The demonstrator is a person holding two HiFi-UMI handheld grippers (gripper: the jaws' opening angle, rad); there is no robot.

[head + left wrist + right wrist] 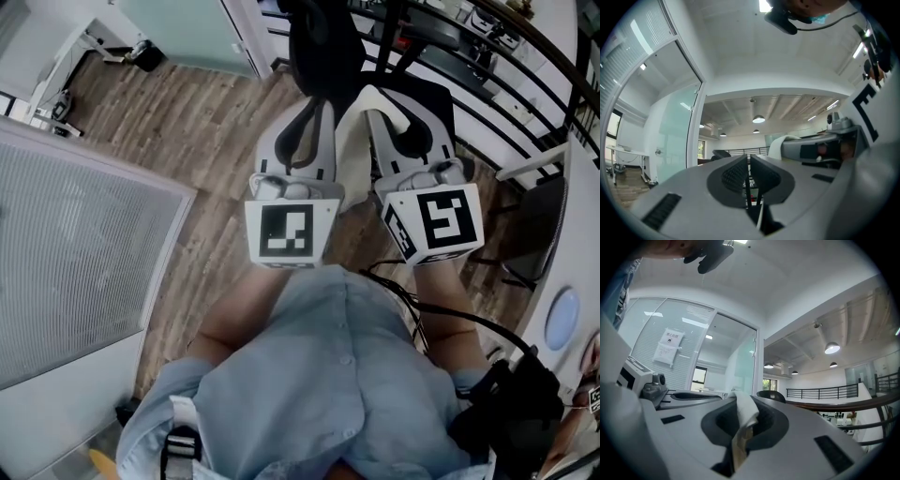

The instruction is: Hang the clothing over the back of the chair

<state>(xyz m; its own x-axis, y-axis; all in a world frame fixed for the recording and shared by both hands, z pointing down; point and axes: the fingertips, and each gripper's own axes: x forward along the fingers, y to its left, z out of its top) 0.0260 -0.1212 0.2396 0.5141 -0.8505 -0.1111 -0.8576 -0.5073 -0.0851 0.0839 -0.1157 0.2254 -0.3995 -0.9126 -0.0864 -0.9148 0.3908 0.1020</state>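
Note:
The white clothing (353, 155) hangs between my two grippers, which I hold side by side at chest height. In the right gripper view a fold of this clothing (743, 420) sticks up out of the right gripper (743, 403), which is shut on it. The left gripper (746, 161) has its jaws closed together, and only a thin white edge of the clothing (761, 216) shows low down in the slit. In the head view the left gripper (316, 105) and the right gripper (386, 101) point at a black chair (323, 42) just beyond them. The chair's back (771, 396) also shows past the right jaws.
A black railing (511, 89) runs along the far right. A second dark chair (539, 234) stands by a white desk (583, 216) at the right edge. A white ribbed panel (75, 253) fills the left side. Glass partitions (677, 131) stand to the left, over a wooden floor (197, 131).

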